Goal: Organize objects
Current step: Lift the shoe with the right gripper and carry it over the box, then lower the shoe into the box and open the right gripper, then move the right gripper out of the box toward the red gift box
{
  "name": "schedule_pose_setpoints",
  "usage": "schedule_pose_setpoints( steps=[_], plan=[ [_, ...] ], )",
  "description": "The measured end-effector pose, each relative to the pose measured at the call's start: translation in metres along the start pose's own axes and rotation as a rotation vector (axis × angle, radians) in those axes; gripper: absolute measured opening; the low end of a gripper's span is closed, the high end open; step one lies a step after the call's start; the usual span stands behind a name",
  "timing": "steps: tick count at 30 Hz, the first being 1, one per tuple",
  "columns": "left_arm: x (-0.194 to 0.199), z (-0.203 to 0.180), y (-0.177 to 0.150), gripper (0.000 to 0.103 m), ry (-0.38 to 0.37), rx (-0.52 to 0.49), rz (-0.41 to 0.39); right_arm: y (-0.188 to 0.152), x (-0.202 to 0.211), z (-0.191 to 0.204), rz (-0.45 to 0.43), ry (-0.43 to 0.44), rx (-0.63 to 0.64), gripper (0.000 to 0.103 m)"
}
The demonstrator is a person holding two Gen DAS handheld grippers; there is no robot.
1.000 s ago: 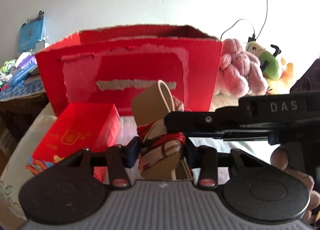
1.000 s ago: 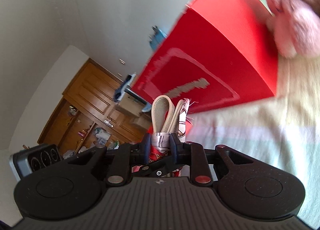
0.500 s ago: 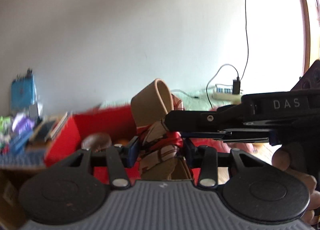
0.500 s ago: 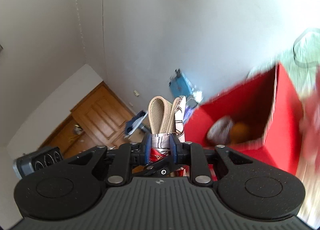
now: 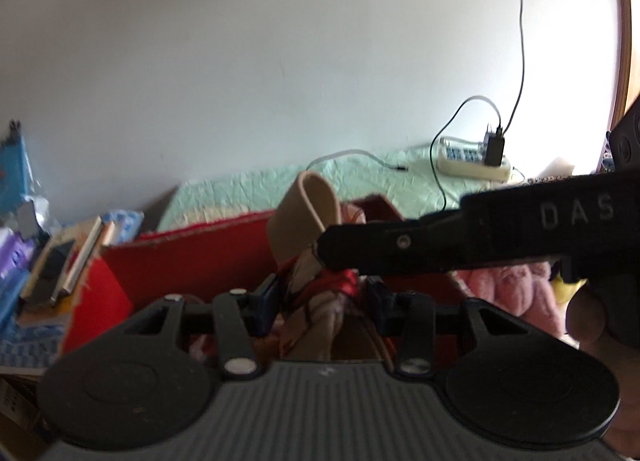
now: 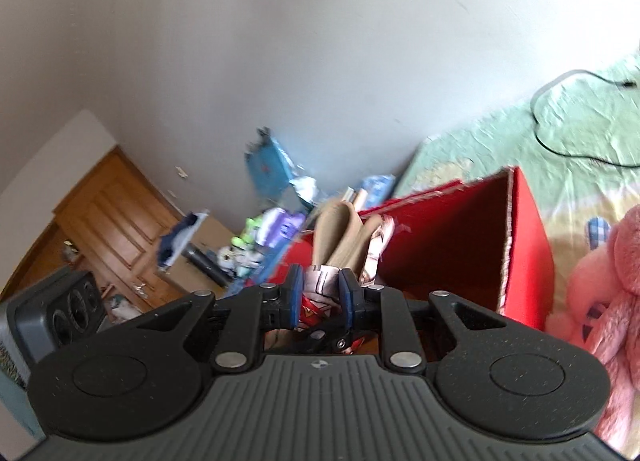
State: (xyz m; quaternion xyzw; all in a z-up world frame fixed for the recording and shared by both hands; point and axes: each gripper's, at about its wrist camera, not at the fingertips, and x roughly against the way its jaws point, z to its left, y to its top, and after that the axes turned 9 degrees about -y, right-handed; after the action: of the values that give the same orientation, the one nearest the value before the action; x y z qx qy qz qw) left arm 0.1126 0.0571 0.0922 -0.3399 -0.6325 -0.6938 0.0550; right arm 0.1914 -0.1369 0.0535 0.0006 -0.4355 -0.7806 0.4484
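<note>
A folded cloth bundle [image 5: 316, 293], patterned red and beige with a tan looped strap [image 5: 304, 213], is held between both grippers. My left gripper [image 5: 320, 299] is shut on its lower part. From the right, the black finger of my right gripper [image 5: 400, 245] crosses onto the bundle. In the right wrist view, my right gripper [image 6: 320, 293] is shut on the same bundle [image 6: 340, 237], and the strap sticks up past the pads. The bundle hangs above the open red box [image 5: 180, 261], whose inner walls [image 6: 460, 245] show.
A pink plush toy [image 6: 608, 293] lies right of the box on the pale green bedspread [image 6: 560, 129]. A power strip [image 5: 472, 161] with cables sits at the back. Books and clutter [image 5: 60, 261] are stacked to the left; a wooden door [image 6: 108, 221] stands beyond.
Both grippers rose together with the bundle, from in front of the red box's face to above its rim. The box's open top has come into sight.
</note>
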Motion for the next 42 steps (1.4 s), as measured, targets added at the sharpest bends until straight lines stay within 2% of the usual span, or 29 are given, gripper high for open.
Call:
schedule_pose_setpoints(
  steps=[2,3,4,7,9,13,20,23,29,32,33,35,39,42],
  plan=[
    [-0.007,0.004,-0.001,0.045,-0.009,0.012,0.012,-0.001,-0.006,-0.002,0.023,-0.022,-0.011,0.017],
    [-0.013,0.005,-0.002,0.045,-0.009,0.011,0.016,-0.002,-0.009,-0.003,0.041,-0.031,-0.011,0.006],
    [-0.016,0.006,-0.002,0.045,-0.011,0.006,0.016,-0.005,-0.012,-0.001,0.059,-0.029,-0.014,0.001],
    [-0.026,0.007,-0.005,0.045,-0.035,0.010,0.044,-0.007,-0.017,-0.002,0.087,-0.034,-0.029,0.001],
    [-0.033,0.005,-0.007,0.045,-0.020,-0.004,0.059,-0.010,-0.022,0.001,0.087,-0.062,-0.020,0.001],
    [-0.033,0.008,-0.013,0.047,-0.003,-0.003,0.059,-0.011,-0.019,0.002,0.072,-0.057,0.007,0.000],
    [-0.026,0.027,-0.014,0.052,0.069,0.037,0.037,-0.013,-0.023,0.005,0.055,-0.083,0.049,0.000],
    [-0.022,0.032,-0.017,0.057,0.103,0.060,0.037,-0.015,-0.023,0.007,0.046,-0.090,0.087,0.000],
    [0.006,0.041,-0.021,0.062,0.176,0.105,-0.010,-0.015,-0.023,0.010,0.049,-0.104,0.114,0.001],
    [0.019,0.048,-0.024,0.062,0.187,0.146,-0.028,-0.016,-0.023,0.012,0.052,-0.111,0.119,0.007],
    [0.022,0.050,-0.025,0.062,0.193,0.155,-0.030,-0.016,-0.022,0.013,0.059,-0.103,0.111,0.013],
    [0.026,0.052,-0.028,0.062,0.204,0.176,-0.029,-0.016,-0.019,0.015,0.080,-0.077,0.096,0.015],
    [0.038,0.055,-0.036,0.062,0.199,0.237,-0.030,-0.022,0.003,0.034,0.014,-0.069,0.165,0.016],
    [0.046,0.047,-0.040,0.063,0.234,0.247,-0.030,-0.033,0.014,0.045,-0.019,-0.087,0.192,0.017]
  ],
)
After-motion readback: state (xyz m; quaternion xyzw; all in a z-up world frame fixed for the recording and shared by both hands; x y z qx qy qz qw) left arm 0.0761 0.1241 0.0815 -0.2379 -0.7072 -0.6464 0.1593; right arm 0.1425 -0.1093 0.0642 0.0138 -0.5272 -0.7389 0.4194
